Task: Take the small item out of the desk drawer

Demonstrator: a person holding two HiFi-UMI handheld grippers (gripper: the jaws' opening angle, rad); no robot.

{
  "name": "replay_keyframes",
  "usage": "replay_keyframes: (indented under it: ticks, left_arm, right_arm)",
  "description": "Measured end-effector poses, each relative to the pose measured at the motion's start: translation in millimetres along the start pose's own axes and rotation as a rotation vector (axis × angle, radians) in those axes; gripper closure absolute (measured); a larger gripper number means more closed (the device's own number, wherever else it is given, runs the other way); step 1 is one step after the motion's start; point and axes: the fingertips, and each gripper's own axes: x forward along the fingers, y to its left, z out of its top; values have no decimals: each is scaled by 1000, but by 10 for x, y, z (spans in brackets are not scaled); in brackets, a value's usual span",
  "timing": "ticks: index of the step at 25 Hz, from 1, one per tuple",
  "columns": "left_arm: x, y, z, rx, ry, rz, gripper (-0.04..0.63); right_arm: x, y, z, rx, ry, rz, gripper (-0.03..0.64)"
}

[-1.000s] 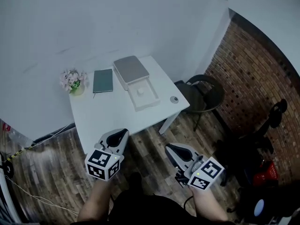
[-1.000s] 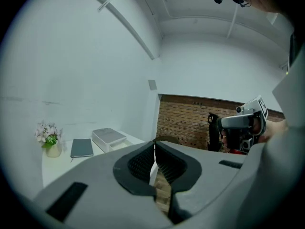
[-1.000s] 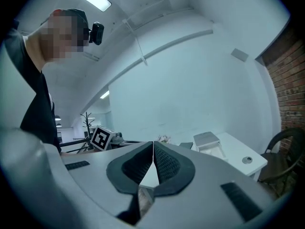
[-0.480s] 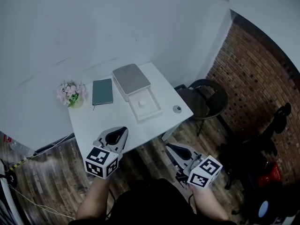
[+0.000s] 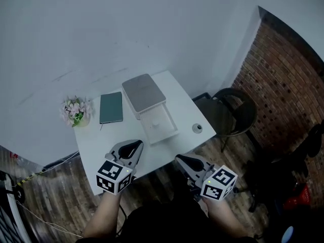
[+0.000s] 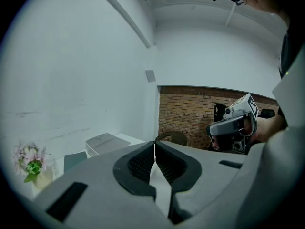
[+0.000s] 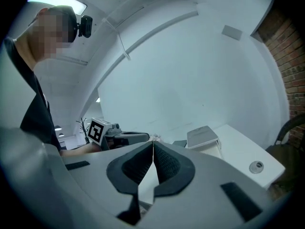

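A grey drawer box (image 5: 143, 90) stands on the white desk (image 5: 104, 135), its white drawer (image 5: 160, 123) pulled out toward me. A small pale item (image 5: 156, 122) lies in the drawer, faint at this distance. My left gripper (image 5: 133, 147) hangs over the desk's front edge, short of the drawer, jaws shut on nothing. My right gripper (image 5: 183, 161) is in front of the desk's near right corner, also shut and empty. In the left gripper view the shut tips (image 6: 154, 145) point past the box (image 6: 106, 142). In the right gripper view the shut tips (image 7: 153, 145) sit left of the box (image 7: 202, 136).
A green notebook (image 5: 111, 107) and a small vase of pink flowers (image 5: 76, 111) sit on the desk's left side. A small round object (image 5: 197, 128) lies near its right corner. A dark chair (image 5: 234, 110) stands right of the desk, before a brick wall (image 5: 283, 85).
Both grippers and my head have come nearer to the desk. The left gripper's tip now overlaps the desk's front edge. Both jaws stayed shut.
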Motion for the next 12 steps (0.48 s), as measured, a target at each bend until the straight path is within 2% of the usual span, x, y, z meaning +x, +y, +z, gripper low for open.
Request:
replay_keyframes:
  ticks: [6, 12]
  left_arm:
    - [690, 212, 232, -32, 24, 64, 581]
    - [1390, 204, 446, -83, 57, 95, 581]
  right_arm:
    - [209, -729, 387, 5, 6, 91, 612]
    - [202, -1625, 728, 23, 35, 155, 612]
